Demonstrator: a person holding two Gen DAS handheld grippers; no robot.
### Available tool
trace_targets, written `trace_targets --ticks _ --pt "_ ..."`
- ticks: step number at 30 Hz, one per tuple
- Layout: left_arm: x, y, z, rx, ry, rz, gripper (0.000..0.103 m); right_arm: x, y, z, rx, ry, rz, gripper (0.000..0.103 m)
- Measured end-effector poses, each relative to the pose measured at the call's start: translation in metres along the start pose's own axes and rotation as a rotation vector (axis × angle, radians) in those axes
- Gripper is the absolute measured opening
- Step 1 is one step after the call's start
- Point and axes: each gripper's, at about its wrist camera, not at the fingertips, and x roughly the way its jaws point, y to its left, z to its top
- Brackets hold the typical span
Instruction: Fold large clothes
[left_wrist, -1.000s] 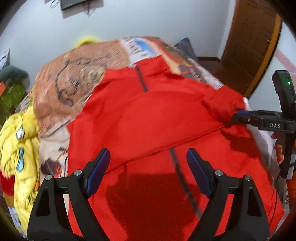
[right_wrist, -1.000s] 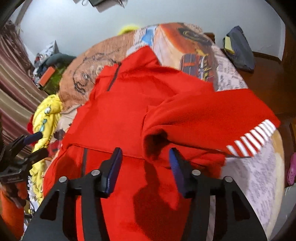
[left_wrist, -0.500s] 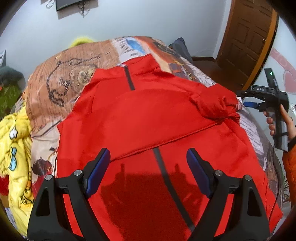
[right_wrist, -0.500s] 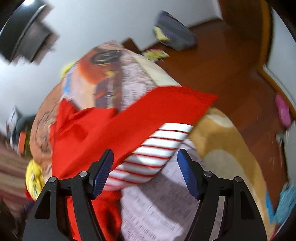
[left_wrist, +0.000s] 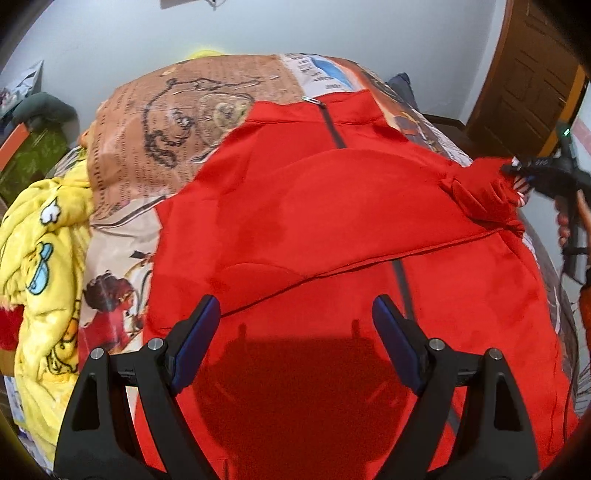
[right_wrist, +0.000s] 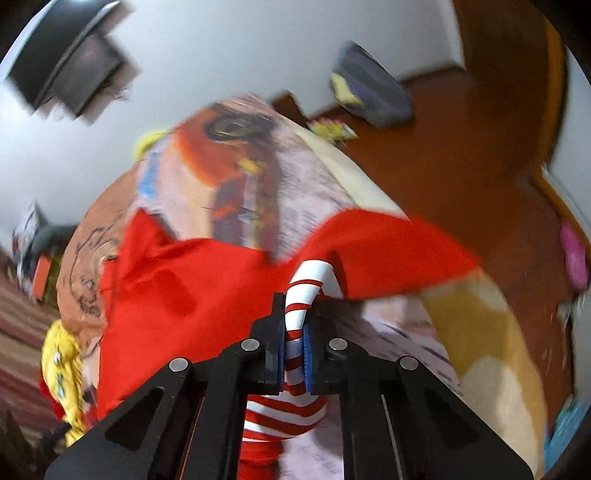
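Red jacket (left_wrist: 332, 229) lying flat across bed (left_wrist: 207, 110), left sleeve already folded in. Right gripper (right_wrist: 294, 356), wide half a second ago, now clamping striped cuff (right_wrist: 306, 291) at right edge; sleeve fold starting. Left gripper (left_wrist: 295, 332) hovering wide, empty, near hem.

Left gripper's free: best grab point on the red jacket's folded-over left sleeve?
Take the folded sleeve at its low end near the jacket's left edge, coming from the left with the open left gripper: that hem edge looks liftable.
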Motion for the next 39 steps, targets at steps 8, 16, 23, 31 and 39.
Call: trace_targets --ticks 8,16,23,31,39 --pt "-0.010 0.024 -0.006 -0.062 -0.023 -0.007 0.084 -0.063 0.113 0.008 -0.252 -0.096 0.181 0.006" --pt "-0.023 0.044 -0.015 -0.093 -0.047 -0.004 0.084 -0.069 0.207 -0.023 -0.416 -0.038 0.347 0.006" --pt "-0.029 0.065 -0.026 -0.139 -0.040 -0.021 0.084 0.006 0.238 -0.073 -0.498 0.204 0.340 0.007" --pt "-0.014 0.067 -0.021 -0.149 -0.014 -0.063 0.084 0.049 0.209 -0.086 -0.461 0.376 0.158 0.049" --pt "0.026 0.059 0.043 -0.149 0.003 -0.140 0.084 -0.018 0.158 -0.067 -0.448 0.210 0.157 0.058"
